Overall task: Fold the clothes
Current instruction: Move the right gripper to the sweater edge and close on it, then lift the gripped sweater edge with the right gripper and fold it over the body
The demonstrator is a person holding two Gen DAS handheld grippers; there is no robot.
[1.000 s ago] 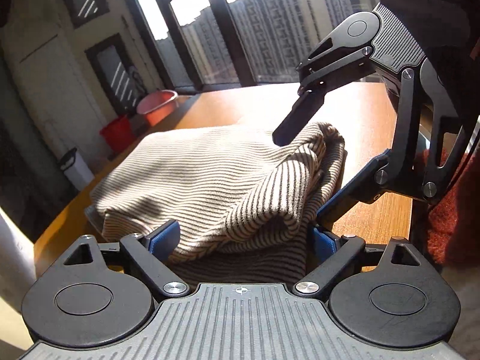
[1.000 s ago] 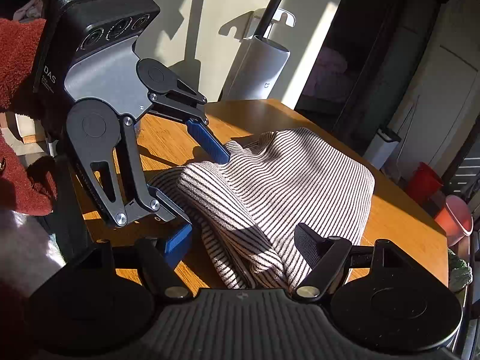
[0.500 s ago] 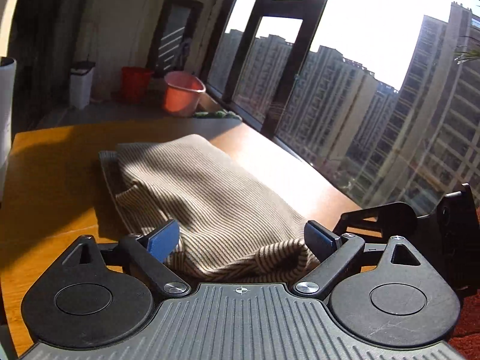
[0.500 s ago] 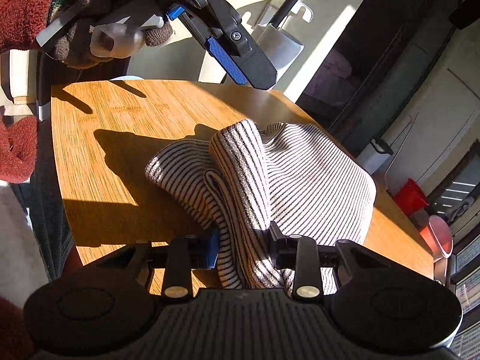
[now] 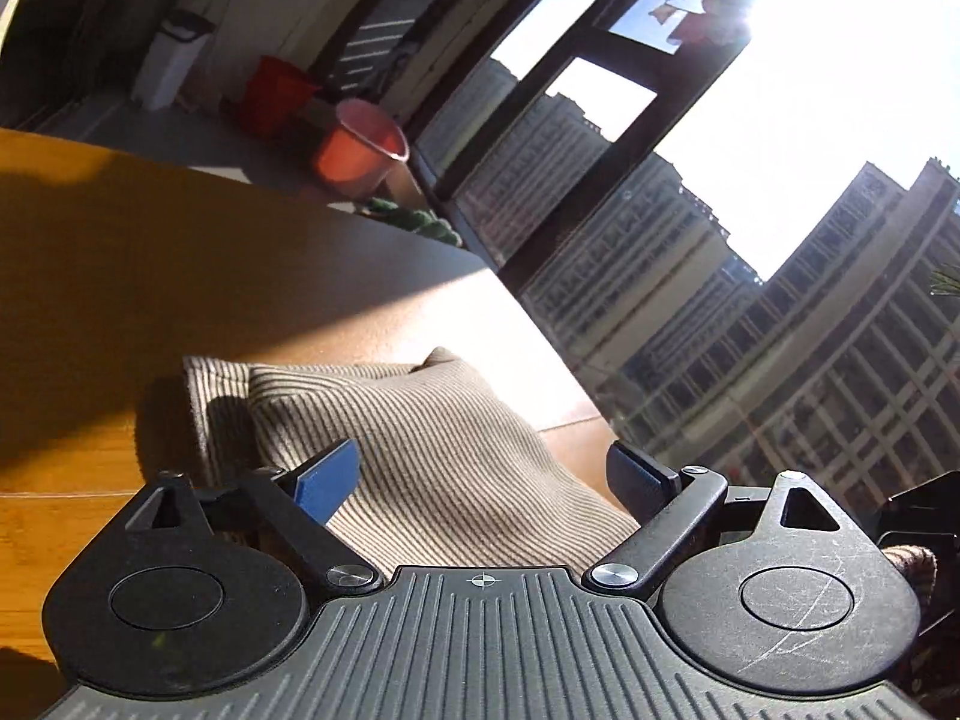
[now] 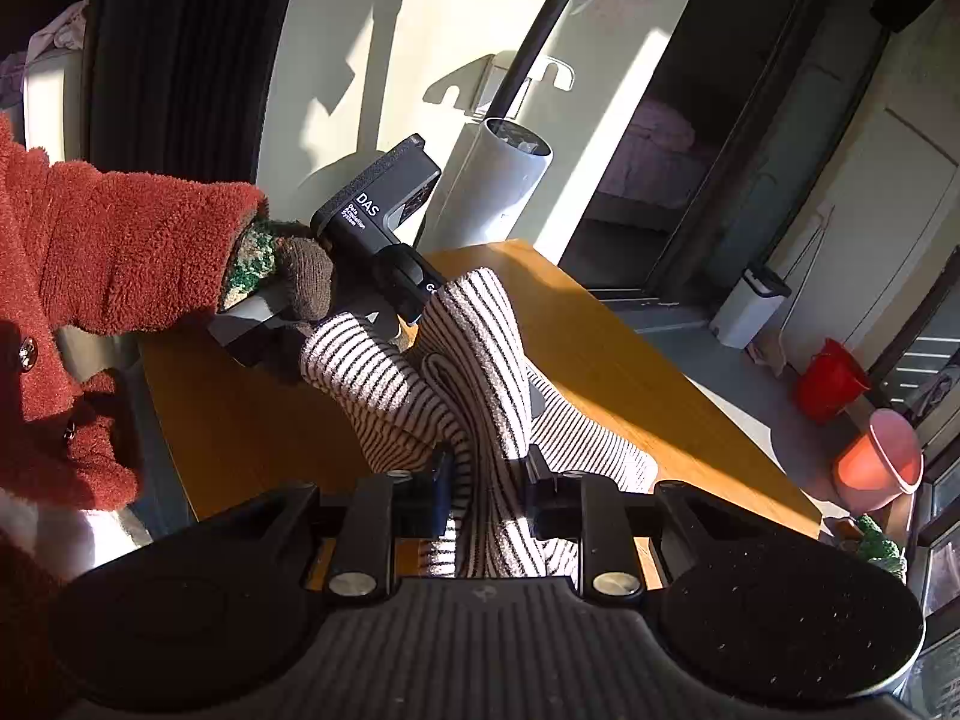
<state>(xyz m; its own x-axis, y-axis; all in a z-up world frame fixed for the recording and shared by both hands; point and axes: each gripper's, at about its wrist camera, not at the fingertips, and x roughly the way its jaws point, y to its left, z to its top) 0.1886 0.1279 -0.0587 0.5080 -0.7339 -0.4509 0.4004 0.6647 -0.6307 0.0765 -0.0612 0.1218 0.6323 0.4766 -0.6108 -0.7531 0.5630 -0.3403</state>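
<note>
Garment [image 6: 480,396] pinched in right tool [image 6: 486,480]

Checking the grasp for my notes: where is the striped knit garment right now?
The striped knit garment lies on the wooden table, one bunched fold pinched in the closing right gripper, centre-bottom of the right wrist view.

window [image 5: 750,138]: bright sun | towers [image 5: 780,360] outside | wooden table [image 5: 150,276] | pale wall [image 6: 372,30]

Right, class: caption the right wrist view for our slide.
Right tool closing on a bunched striped top above the table.
</note>
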